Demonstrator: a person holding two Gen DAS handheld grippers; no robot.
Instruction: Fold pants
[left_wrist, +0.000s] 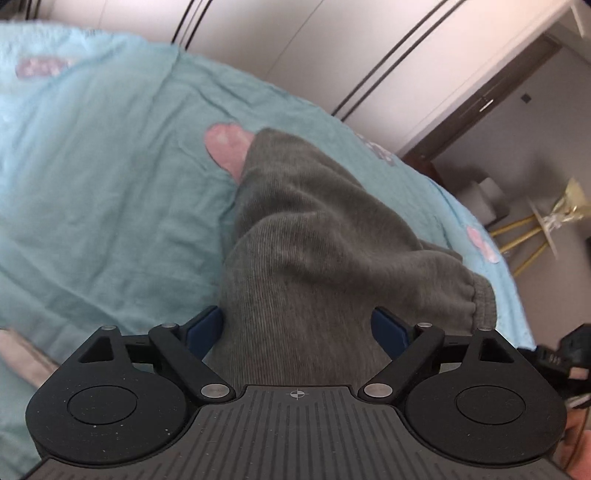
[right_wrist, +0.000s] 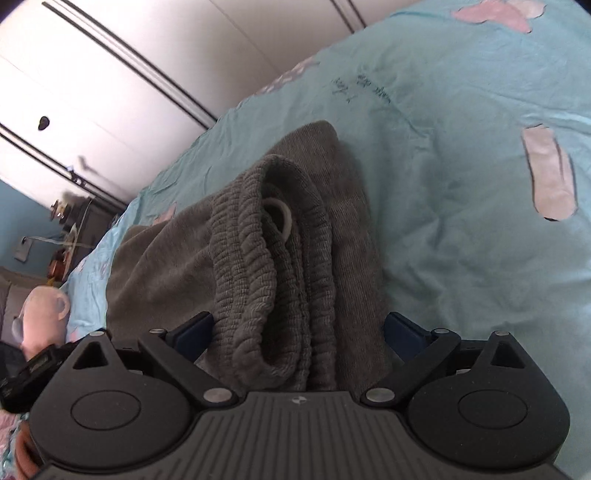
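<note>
Grey ribbed sweatpants lie bunched on a light blue bed sheet. In the left wrist view the leg fabric runs between the blue pads of my left gripper, with an elastic cuff at the right. The jaws stand wide and the cloth fills the gap. In the right wrist view the folded elastic waistband with a white drawstring lies between the pads of my right gripper, which also stands wide around the cloth.
White wardrobe doors stand behind the bed. The bed's edge drops at the right of the left view, with a gold-legged stand beyond. A pink plush toy sits at the left of the right view.
</note>
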